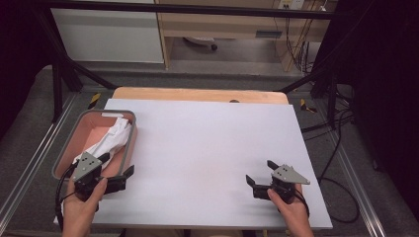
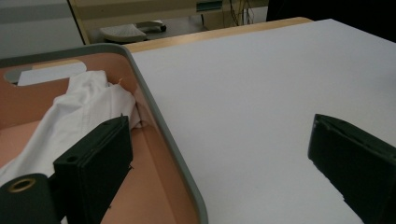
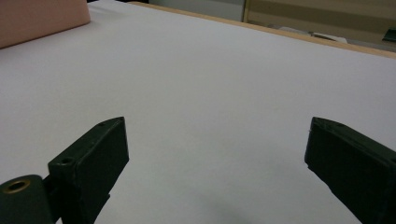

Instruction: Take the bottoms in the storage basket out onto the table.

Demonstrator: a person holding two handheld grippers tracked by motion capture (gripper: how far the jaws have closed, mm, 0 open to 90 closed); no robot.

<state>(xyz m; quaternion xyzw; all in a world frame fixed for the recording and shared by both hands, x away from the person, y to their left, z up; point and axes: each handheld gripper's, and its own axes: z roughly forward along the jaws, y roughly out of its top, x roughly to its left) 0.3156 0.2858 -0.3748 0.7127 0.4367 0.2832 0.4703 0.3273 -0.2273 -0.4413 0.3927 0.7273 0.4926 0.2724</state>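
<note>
White sheet (image 1: 207, 158) covers the table, a strip of bare wood (image 1: 197, 94) showing at the far edge; past it a grey floor, a white cabinet (image 1: 108, 34) and a wooden desk (image 1: 222, 24) with cables hanging at its right, black frame bars (image 1: 64, 64) either side. At the sheet's left edge sits a pink bin (image 1: 66, 150) with a grey rim, and a crumpled white cloth (image 1: 111, 140) lies inside it, draped from the far corner toward the near end (a paler flat patch shows at the far wall — can't tell what it is). Rest of the sheet is bare, nothing between the two grippers. Left gripper (image 1: 116, 170) is held at the bin's near right corner, jaws wide apart and straddling the rim: in the left gripper view one jaw hangs over the bin's inside just beside the cloth (image 2: 74, 116), the other over the sheet, rim (image 2: 163, 126) running between them — no contact with the cloth that I can see, nothing gripped. Right gripper (image 1: 259, 173) is well apart at the near right of the sheet, jaws also wide open and empty, pointing across the sheet toward the bin, whose pink wall (image 3: 42, 18) shows far off in the right gripper view.
</note>
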